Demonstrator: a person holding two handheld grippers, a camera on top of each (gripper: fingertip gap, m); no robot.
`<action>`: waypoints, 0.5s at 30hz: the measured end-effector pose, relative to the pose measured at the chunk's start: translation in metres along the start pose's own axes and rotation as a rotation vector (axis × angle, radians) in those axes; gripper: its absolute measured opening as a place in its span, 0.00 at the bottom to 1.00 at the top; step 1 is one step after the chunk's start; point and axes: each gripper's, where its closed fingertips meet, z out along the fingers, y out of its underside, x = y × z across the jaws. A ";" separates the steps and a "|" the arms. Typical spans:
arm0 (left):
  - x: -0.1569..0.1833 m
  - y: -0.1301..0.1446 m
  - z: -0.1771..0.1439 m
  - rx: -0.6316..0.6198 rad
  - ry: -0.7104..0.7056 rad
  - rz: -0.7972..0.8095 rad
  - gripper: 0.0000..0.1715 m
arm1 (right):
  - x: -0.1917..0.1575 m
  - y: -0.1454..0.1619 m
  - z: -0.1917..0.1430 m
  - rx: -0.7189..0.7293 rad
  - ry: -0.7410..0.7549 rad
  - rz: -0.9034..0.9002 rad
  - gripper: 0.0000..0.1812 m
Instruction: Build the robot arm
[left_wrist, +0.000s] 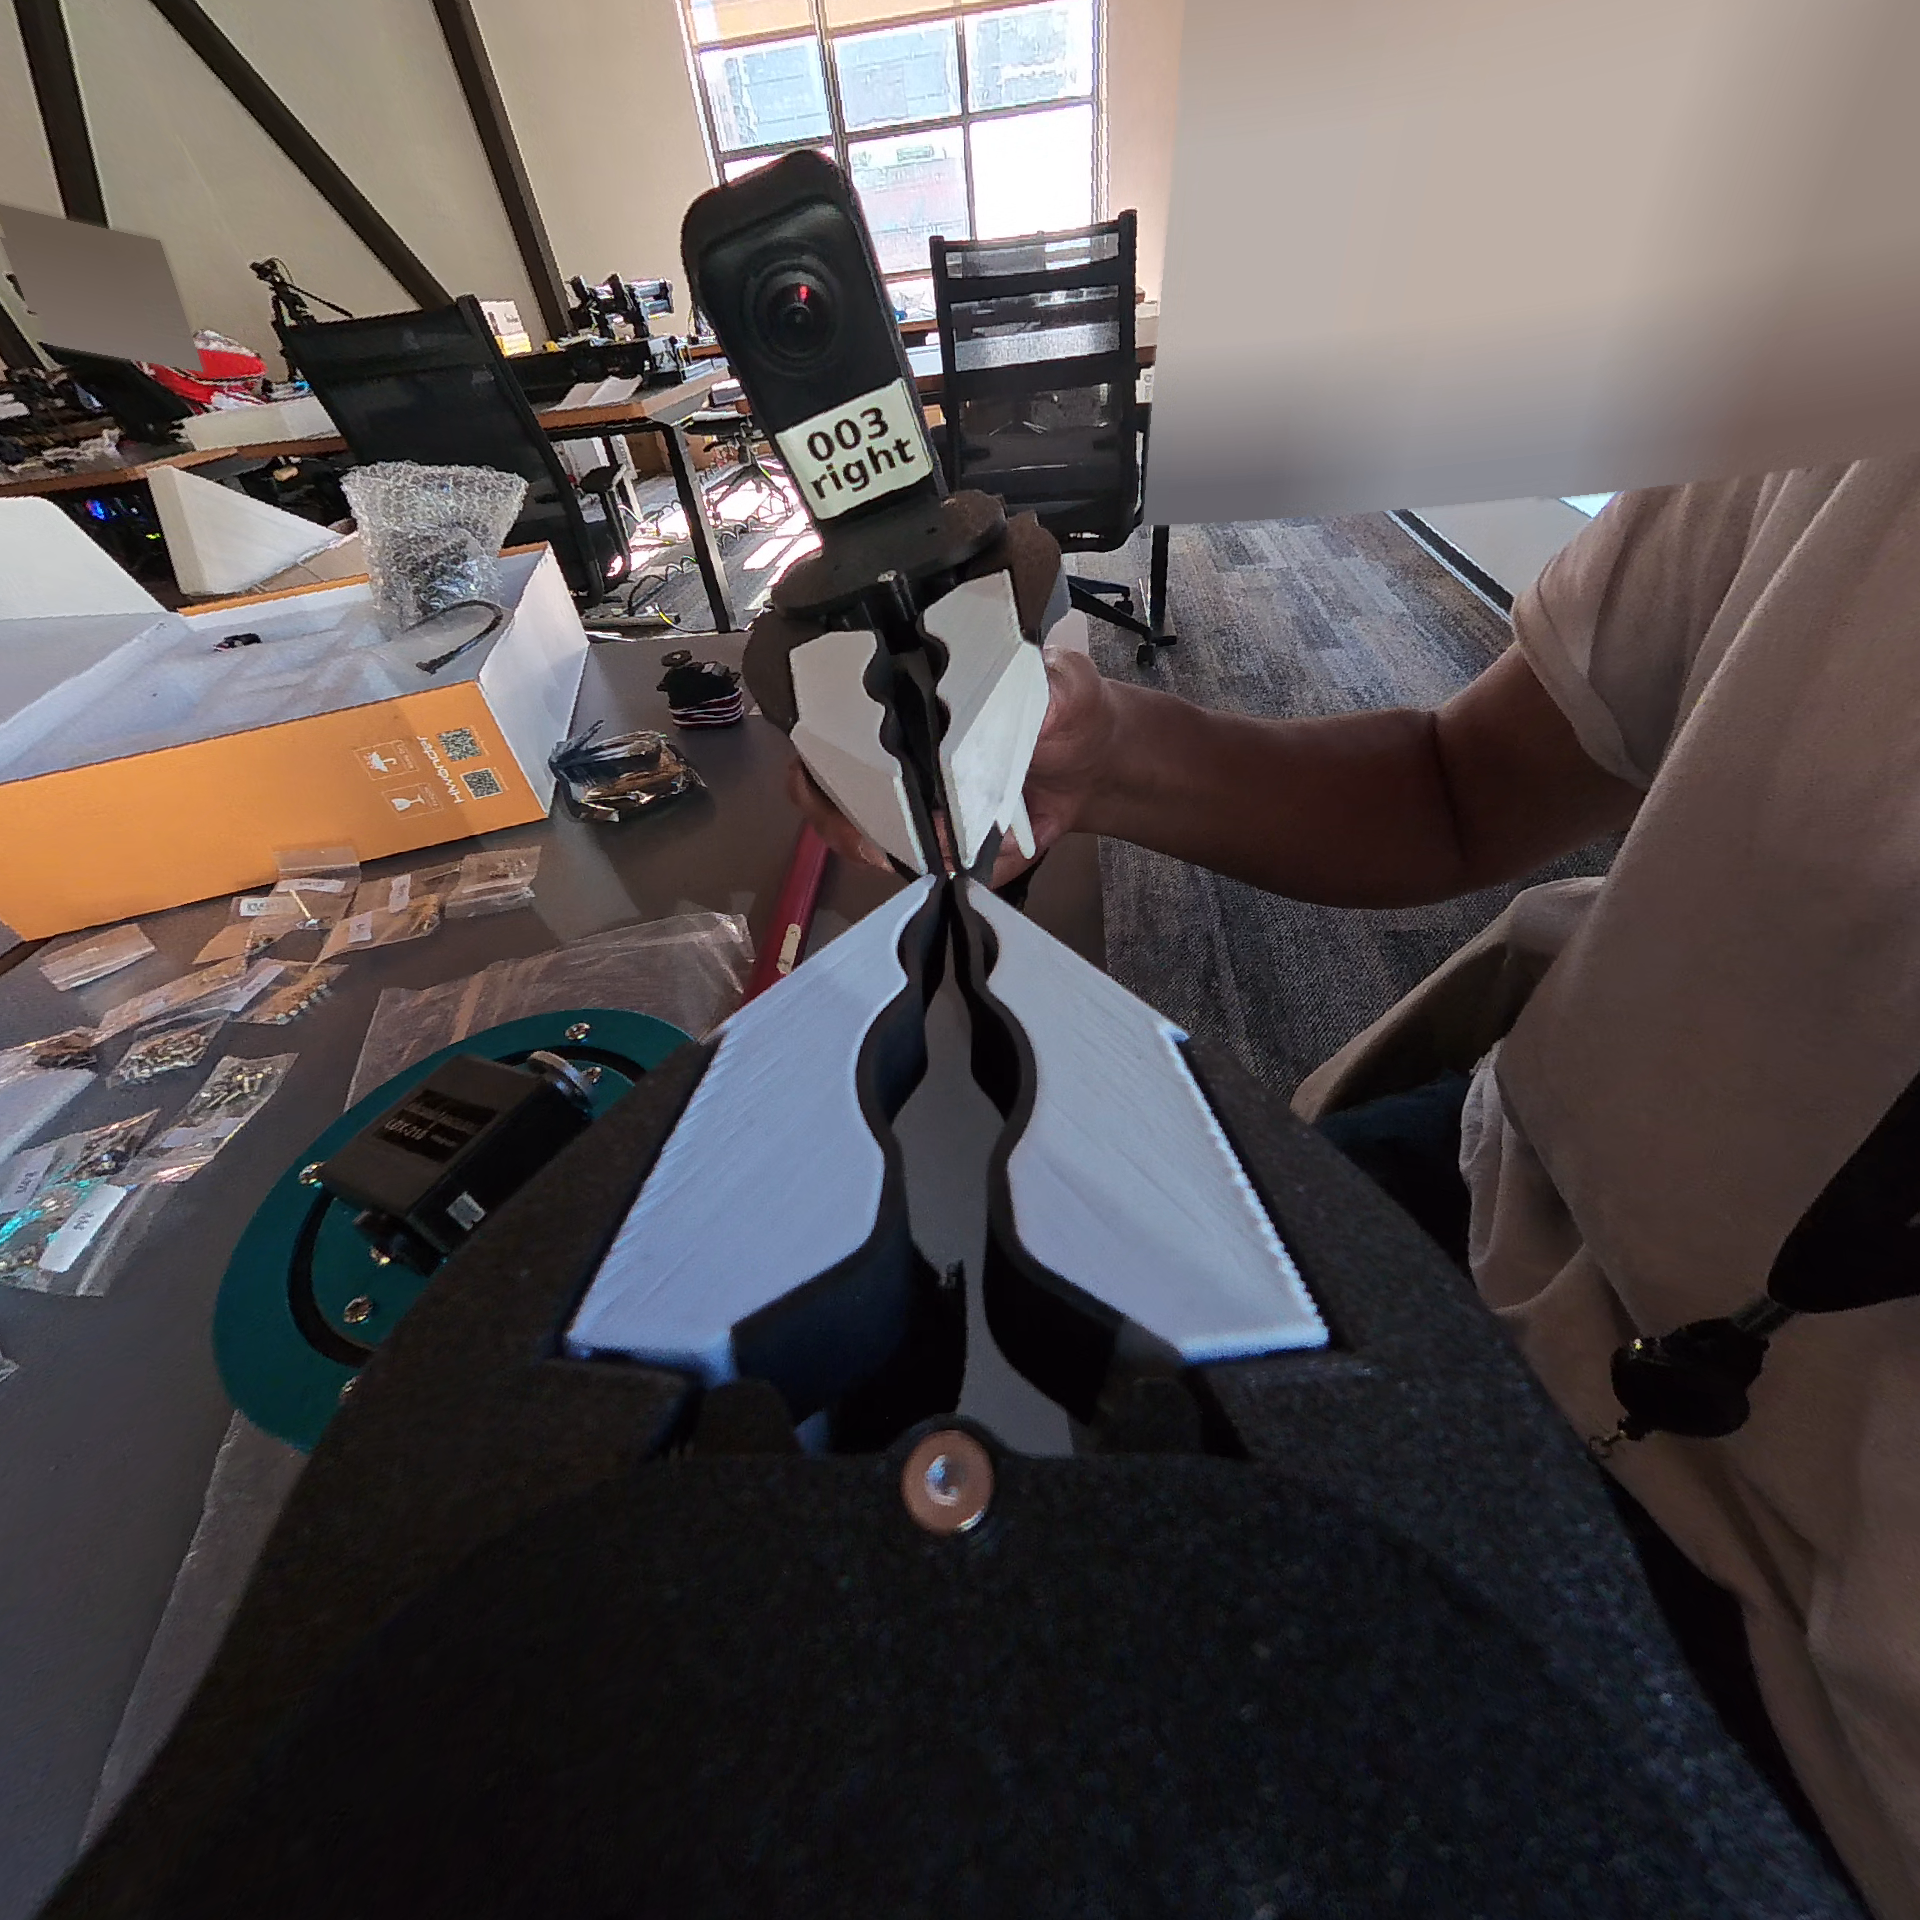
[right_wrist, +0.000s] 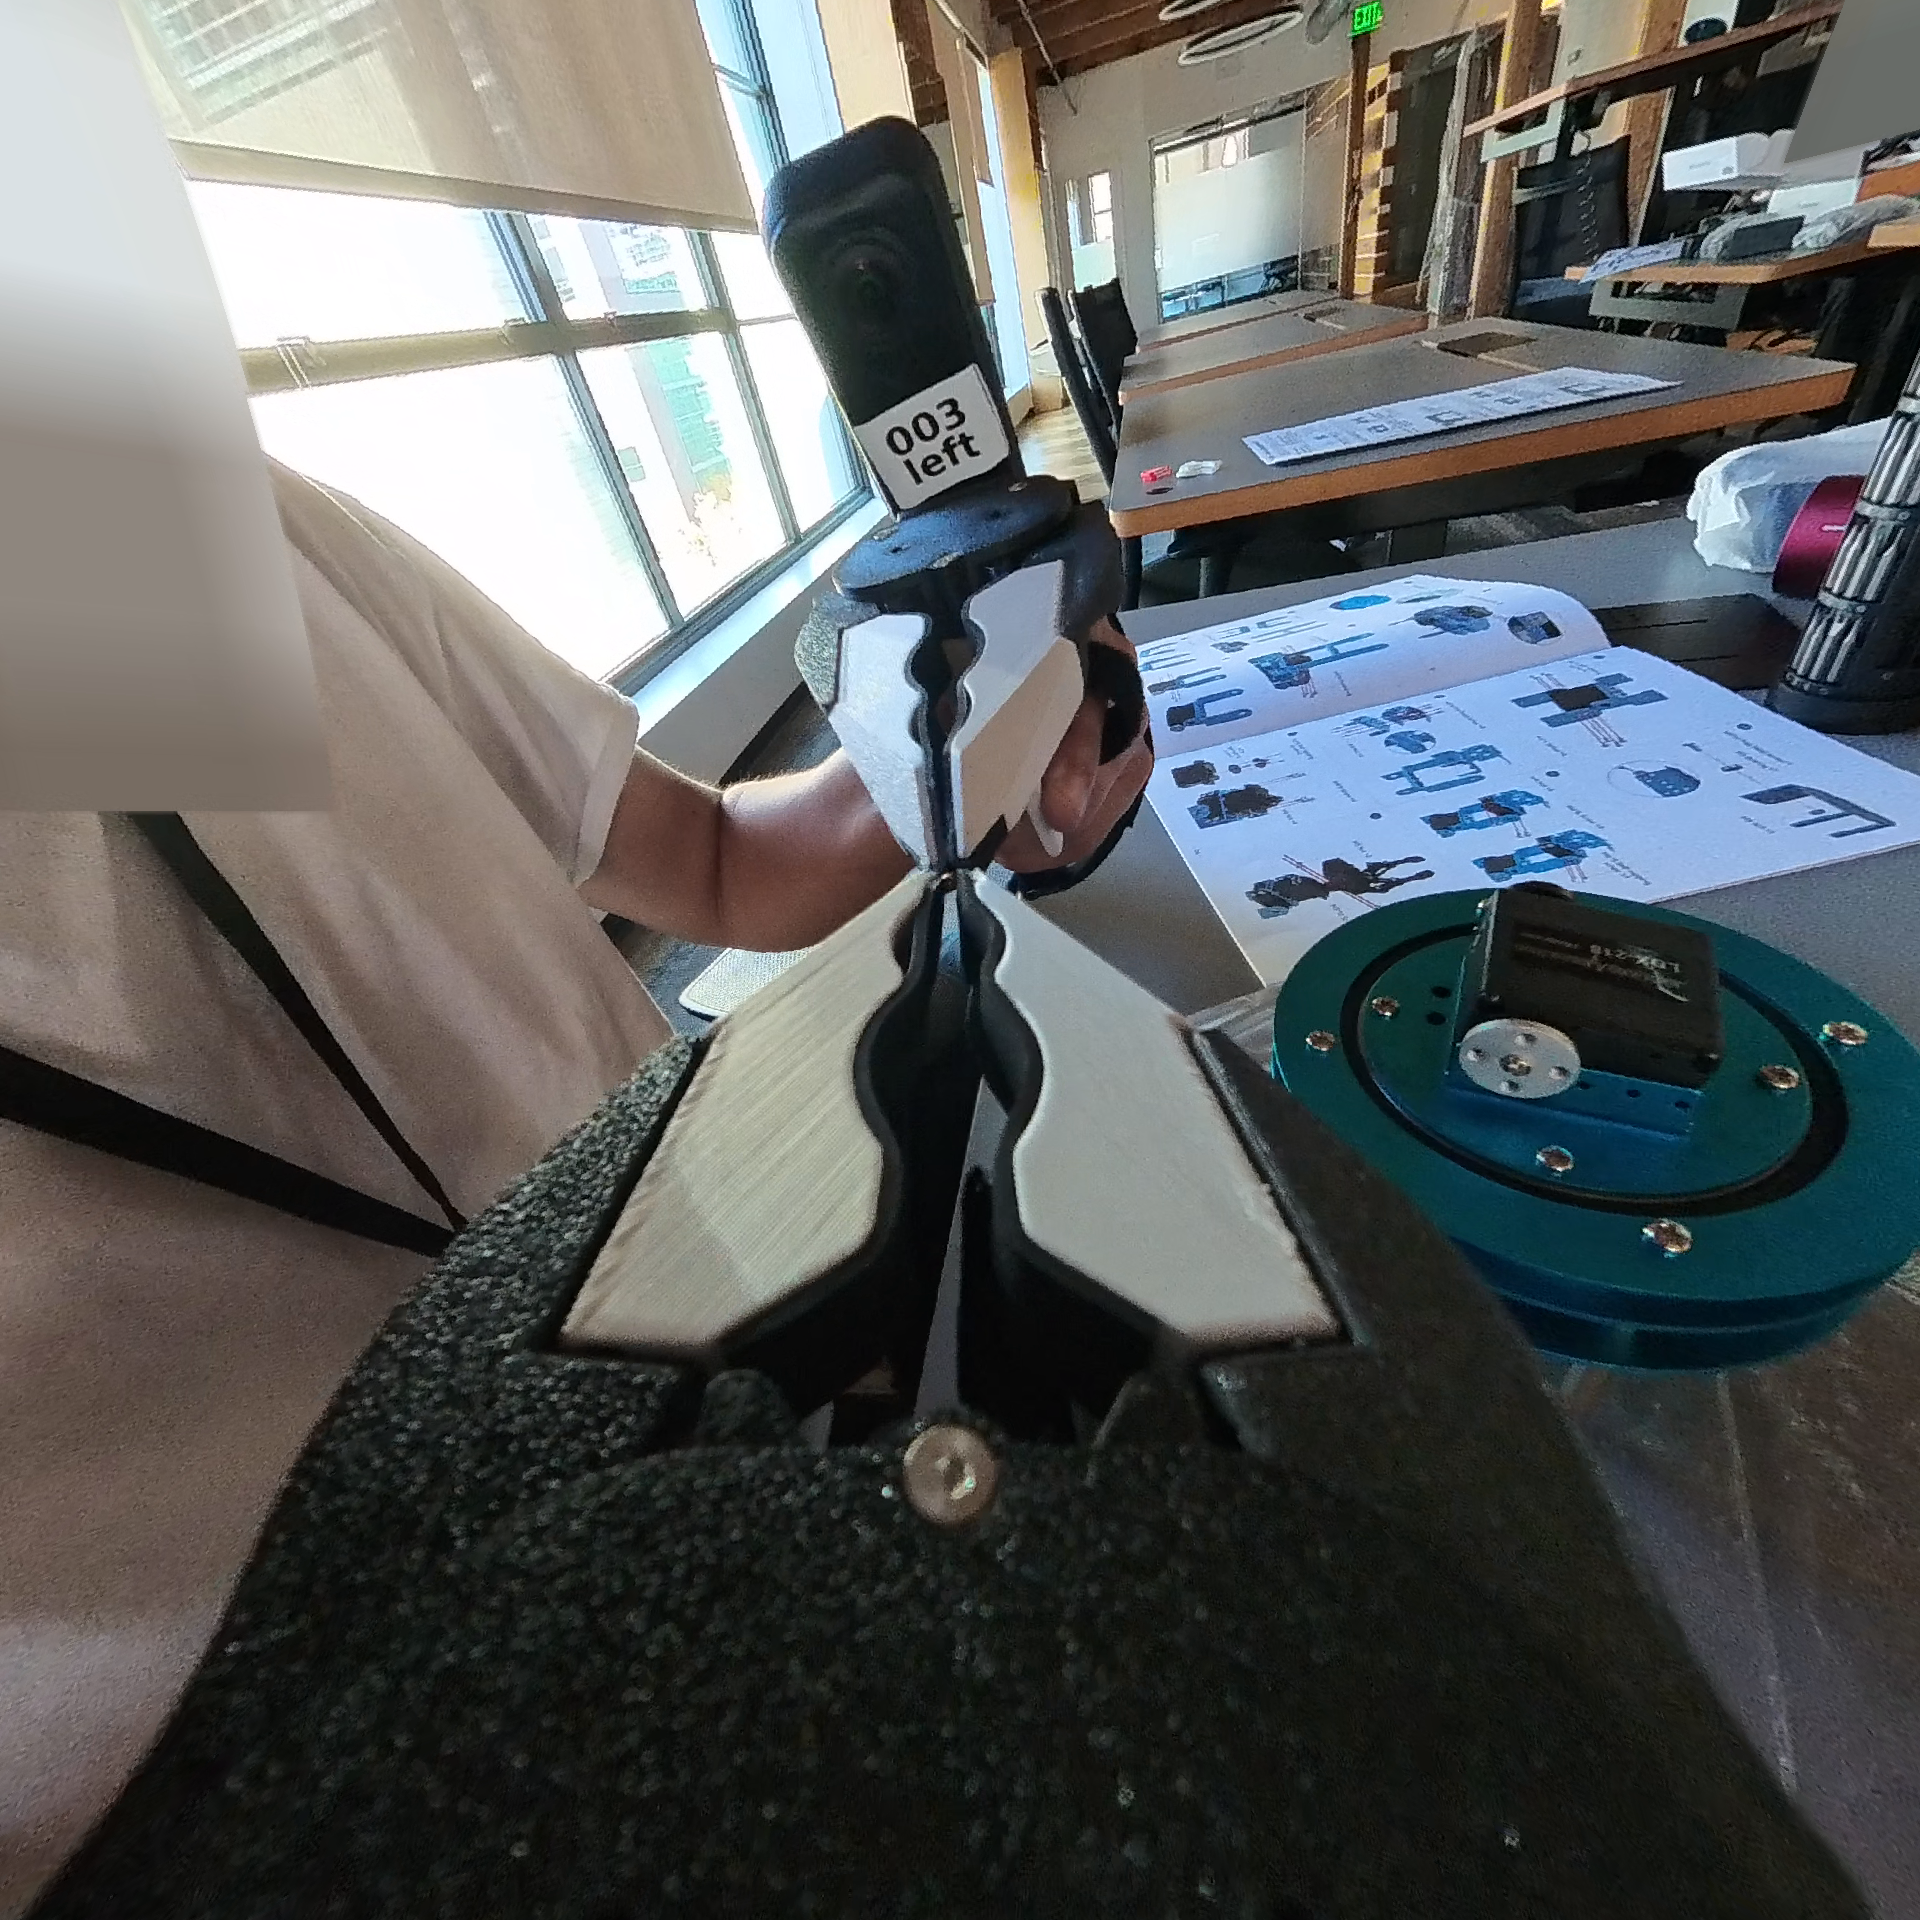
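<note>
My left gripper (left_wrist: 950, 891) and my right gripper (right_wrist: 954, 885) point at each other, tip to tip, above the table's edge. Both have their white fingers closed together, and nothing shows between them. The right gripper also shows in the left wrist view (left_wrist: 938, 854), held by a hand. The left gripper also shows in the right wrist view (right_wrist: 948, 857), likewise hand-held. A teal round base (left_wrist: 272, 1288) carrying a black servo (left_wrist: 457, 1132) sits on the table beside them. It also shows in the right wrist view (right_wrist: 1558, 1236) with the servo (right_wrist: 1600, 987) on top.
An orange and white box (left_wrist: 260, 800) with bubble wrap (left_wrist: 431, 530) stands at the left. Several small bags of screws (left_wrist: 187, 1039) lie in front of it, with a red-handled tool (left_wrist: 795, 904) nearby. An open instruction booklet (right_wrist: 1507, 748) lies beyond the base. The person's torso is close.
</note>
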 end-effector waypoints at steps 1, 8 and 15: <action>0.000 0.000 0.001 -0.004 -0.004 0.002 0.00 | 0.001 0.000 0.000 0.001 0.007 0.000 0.00; -0.006 0.003 0.005 -0.017 -0.018 -0.044 0.07 | 0.008 0.002 -0.008 0.008 0.077 -0.015 0.00; -0.032 0.016 -0.005 -0.065 -0.082 -0.080 0.12 | 0.051 0.011 -0.032 -0.088 0.306 -0.159 0.00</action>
